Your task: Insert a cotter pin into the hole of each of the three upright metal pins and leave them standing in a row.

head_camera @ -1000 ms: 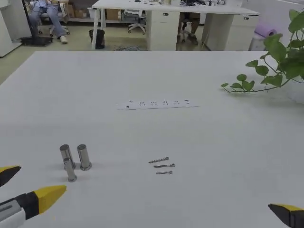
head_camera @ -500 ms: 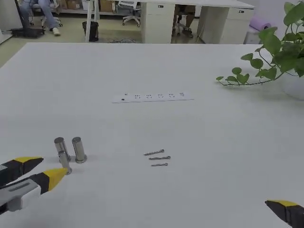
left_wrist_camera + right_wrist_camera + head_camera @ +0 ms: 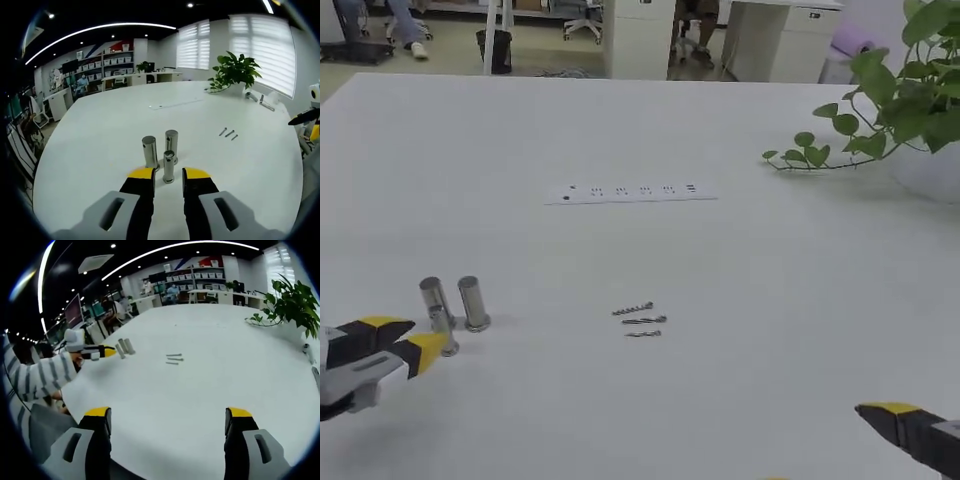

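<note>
Three upright metal pins [image 3: 472,303] stand in a tight cluster at the table's left; they show up close in the left gripper view [image 3: 171,146] and small in the right gripper view [image 3: 125,346]. My left gripper [image 3: 413,334] [image 3: 169,174] is open, its yellow tips on either side of the nearest, shortest pin [image 3: 168,166], not closed on it. Three cotter pins [image 3: 640,320] [image 3: 228,133] [image 3: 173,358] lie side by side at the table's middle. My right gripper [image 3: 168,413] hangs wide open over the near right edge, one tip [image 3: 890,412] showing in the head view.
A white power strip [image 3: 630,192] lies flat farther back. A potted trailing plant [image 3: 895,90] stands at the far right. Desks, chairs and a seated person are beyond the table's far edge.
My left gripper has moved forward and right to the pin cluster, its tips now flanking the nearest pin. The head camera has shifted. The right gripper has barely moved.
</note>
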### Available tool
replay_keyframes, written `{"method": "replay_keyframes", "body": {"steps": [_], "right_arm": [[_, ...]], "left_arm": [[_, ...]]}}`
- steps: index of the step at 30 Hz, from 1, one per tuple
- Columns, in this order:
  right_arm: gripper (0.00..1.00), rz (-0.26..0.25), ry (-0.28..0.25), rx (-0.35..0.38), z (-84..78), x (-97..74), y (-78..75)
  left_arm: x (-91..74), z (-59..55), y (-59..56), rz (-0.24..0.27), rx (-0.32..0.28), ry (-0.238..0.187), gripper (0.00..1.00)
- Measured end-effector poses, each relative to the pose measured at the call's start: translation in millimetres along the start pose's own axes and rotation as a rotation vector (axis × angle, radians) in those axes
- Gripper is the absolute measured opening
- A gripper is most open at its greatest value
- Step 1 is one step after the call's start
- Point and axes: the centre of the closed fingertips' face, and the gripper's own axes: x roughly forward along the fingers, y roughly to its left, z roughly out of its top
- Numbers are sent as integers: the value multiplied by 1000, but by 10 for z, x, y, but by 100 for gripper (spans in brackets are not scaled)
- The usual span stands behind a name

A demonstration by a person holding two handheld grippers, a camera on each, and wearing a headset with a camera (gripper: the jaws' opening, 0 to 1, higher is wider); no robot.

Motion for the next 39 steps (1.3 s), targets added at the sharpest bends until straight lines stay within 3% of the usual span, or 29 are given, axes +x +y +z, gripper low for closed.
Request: {"method": "replay_keyframes", "body": {"steps": [5,13,16,21,28,33,39], "right_arm": [[95,37,-19,44,24,-20,48],[94,15,30,-4,-68,-20,20],[94,31,34,-32,-79,-19,68],[94,40,19,-26,-55,-15,99],[94,40,16,-26,-58,-28,108],[94,44,11,-13,-59,-32,119],[94,49,0,-15,-39,-35,141]], "left_arm": [[93,-31,6,-6,-16,31,18],[173,37,-40,-26,0,33,13],[186,-33,-14,-8,22,92,9],[175,-29,3,-6,-4,84,8],[161,-31,31,0,31,73,7],[120,-45,-31,-28,75,88,6],[-51,50,-135,-77,84,61,6]]}}
